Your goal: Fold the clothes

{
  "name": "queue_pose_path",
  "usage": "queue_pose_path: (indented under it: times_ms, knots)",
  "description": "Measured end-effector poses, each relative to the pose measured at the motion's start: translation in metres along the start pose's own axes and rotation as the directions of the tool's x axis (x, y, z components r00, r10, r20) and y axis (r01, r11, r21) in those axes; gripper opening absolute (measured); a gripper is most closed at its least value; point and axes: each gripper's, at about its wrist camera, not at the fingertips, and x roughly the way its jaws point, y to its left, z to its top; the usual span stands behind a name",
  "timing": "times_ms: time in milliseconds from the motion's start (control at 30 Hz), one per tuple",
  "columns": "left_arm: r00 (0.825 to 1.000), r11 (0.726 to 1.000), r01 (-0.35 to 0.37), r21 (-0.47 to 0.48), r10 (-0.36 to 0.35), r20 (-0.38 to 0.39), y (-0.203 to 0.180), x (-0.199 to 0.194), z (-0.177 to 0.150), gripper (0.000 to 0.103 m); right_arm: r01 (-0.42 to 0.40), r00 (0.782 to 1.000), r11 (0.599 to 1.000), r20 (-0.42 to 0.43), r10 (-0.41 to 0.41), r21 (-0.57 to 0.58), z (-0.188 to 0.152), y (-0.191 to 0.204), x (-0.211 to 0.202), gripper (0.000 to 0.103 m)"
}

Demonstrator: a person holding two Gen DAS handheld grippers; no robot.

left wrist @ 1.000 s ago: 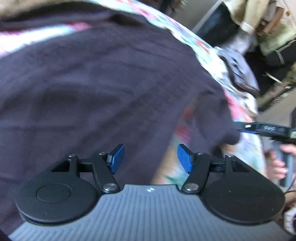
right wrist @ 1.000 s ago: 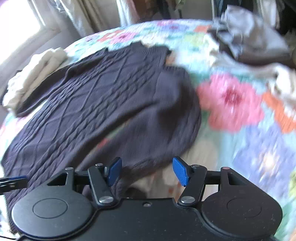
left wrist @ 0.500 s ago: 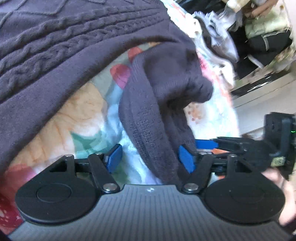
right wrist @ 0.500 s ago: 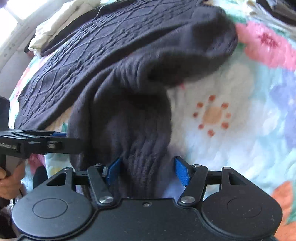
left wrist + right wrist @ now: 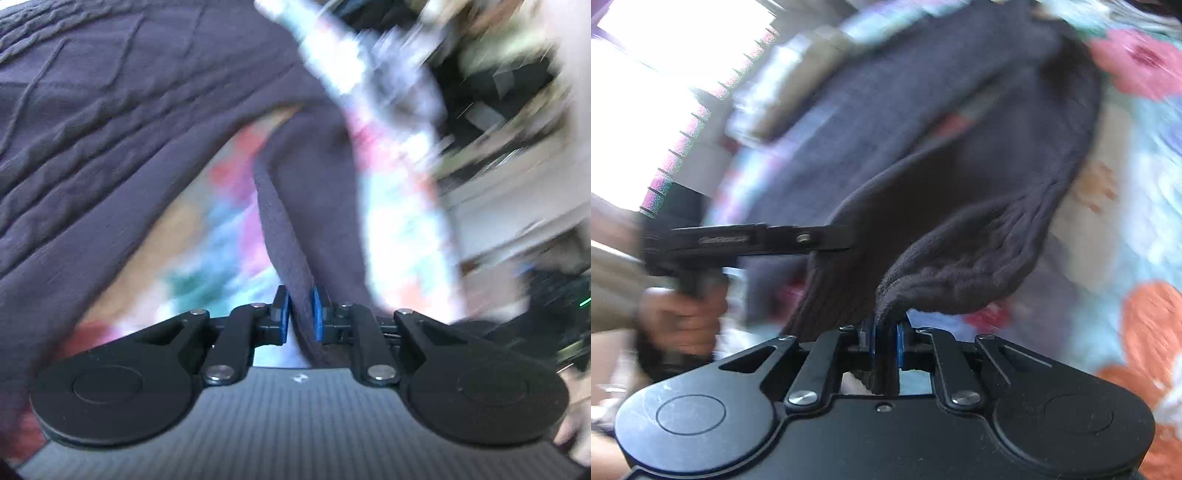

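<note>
Since a second ago both hand-held grippers have dropped onto the sweater and their jaws are closing on it. The left hand-held gripper pinches the ribbed edge of a sleeve, angled downward; the right hand-held gripper clamps a bunched, cable-knit fold. The dark purple knit lies spread on a bed's flowered quilt. A hand grips the left tool's handle.

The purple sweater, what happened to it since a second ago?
Both grippers took hold of it. The left gripper and right gripper had open jaws over the sweater; now the jaws are closing on the end of one sleeve, fabric pinched between them, and the end is bunched up. The sweater's body still lies on the flowery quilt.
</note>
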Motion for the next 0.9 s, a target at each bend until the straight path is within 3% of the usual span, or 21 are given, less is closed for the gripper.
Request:
queue_pose_path:
  times_ms: [67,133,233,300,367,433,500,600,800,900]
  knots:
    - [0.996,0.996,-0.078,0.034,0.079,-0.045,-0.001,0.014,-0.008,0.011,0.03,0.999,0.999,-0.027,-0.029,0.015,-0.002,0.002,0.013,0.017]
    - [0.995,0.996,-0.086,0.028,0.087,-0.04,-0.002,0.014,-0.012,0.012,0.071,0.997,0.997,-0.024,-0.072,-0.024,-0.002,0.014,0.017,0.026]
    - [0.99,0.99,-0.138,0.025,0.137,0.037,-0.011,-0.007,-0.015,0.015,0.149,0.989,0.985,0.028,-0.147,-0.083,0.002,0.038,0.007,0.036]
    - [0.968,0.973,-0.228,0.032,0.223,0.119,-0.018,-0.028,-0.022,0.023,0.193,0.98,0.971,0.081,-0.183,-0.14,0.004,0.05,-0.01,0.043]
    - [0.933,0.95,-0.311,0.022,0.301,0.196,-0.024,-0.051,-0.03,0.036,0.256,0.962,0.944,0.147,-0.229,-0.209,0.009,0.069,-0.023,0.052]
    - [0.897,0.93,-0.366,-0.015,0.357,0.262,-0.027,-0.075,-0.038,0.041,0.305,0.945,0.918,0.198,-0.259,-0.254,0.016,0.081,-0.039,0.06]
    - [0.874,0.928,-0.364,-0.081,0.371,0.313,-0.027,-0.098,-0.047,0.043,0.326,0.935,0.903,0.233,-0.266,-0.281,0.023,0.092,-0.052,0.06]
    - [0.849,0.919,-0.358,-0.162,0.393,0.353,-0.027,-0.121,-0.061,0.046,0.295,0.943,0.91,0.243,-0.228,-0.291,0.032,0.105,-0.06,0.066]
    - [0.805,0.891,-0.405,-0.204,0.453,0.382,-0.033,-0.152,-0.08,0.054,0.278,0.947,0.902,0.252,-0.2,-0.331,0.027,0.129,-0.053,0.07]
    - [0.786,0.881,-0.421,-0.215,0.473,0.399,-0.043,-0.162,-0.09,0.059,0.258,0.953,0.901,0.246,-0.178,-0.348,0.021,0.137,-0.051,0.08]
